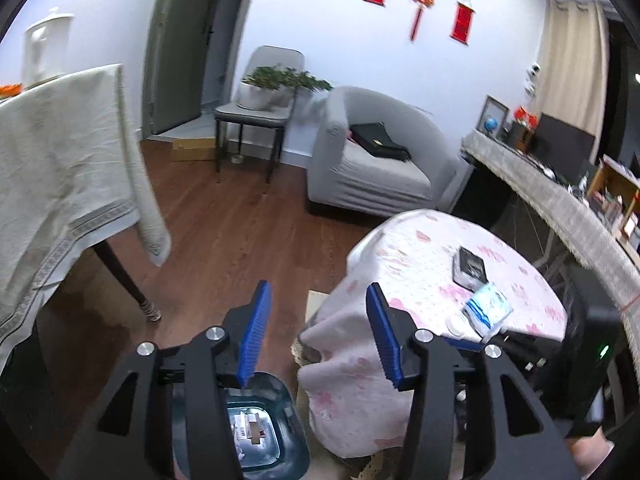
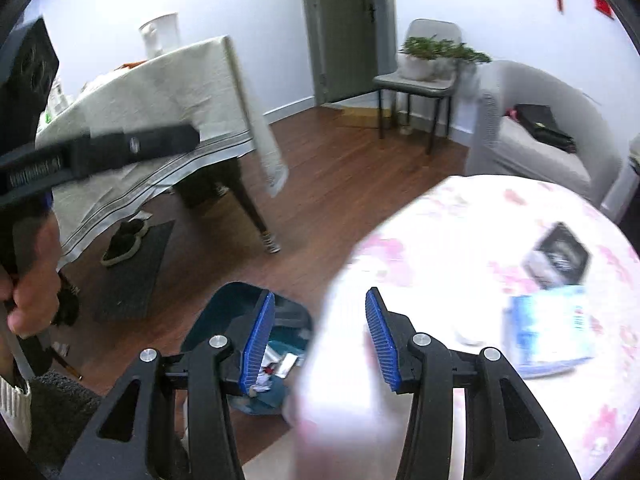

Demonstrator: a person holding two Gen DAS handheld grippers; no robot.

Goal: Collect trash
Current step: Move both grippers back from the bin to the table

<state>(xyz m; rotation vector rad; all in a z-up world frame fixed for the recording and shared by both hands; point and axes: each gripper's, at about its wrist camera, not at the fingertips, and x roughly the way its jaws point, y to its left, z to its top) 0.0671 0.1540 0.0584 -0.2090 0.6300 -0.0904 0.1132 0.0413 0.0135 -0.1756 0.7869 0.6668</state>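
A teal trash bin [image 1: 280, 412] stands on the floor below my left gripper [image 1: 318, 286], with paper scraps and wrappers inside. The left gripper is open with nothing between its blue pads [image 1: 254, 332]. To its right is a round table in a pink floral cloth [image 1: 420, 248]. On it lie a black box [image 1: 470, 266], a blue-and-white packet [image 1: 488, 308] and a small white cap [image 1: 456, 324]. My right gripper [image 2: 321, 294] is also open and empty, above the gap between the bin [image 2: 224, 312] and the table's edge [image 2: 440, 240]. The packet [image 2: 548, 328] and black box [image 2: 560, 256] lie to its right.
A dining table with a beige cloth [image 1: 60, 168] stands at the left, its leg [image 1: 132, 284] near the bin. Behind are a grey armchair [image 1: 372, 160], a chair with a potted plant [image 1: 256, 112] and a cluttered sideboard [image 1: 560, 200]. A hand [image 2: 28, 280] holds the other tool at the left edge.
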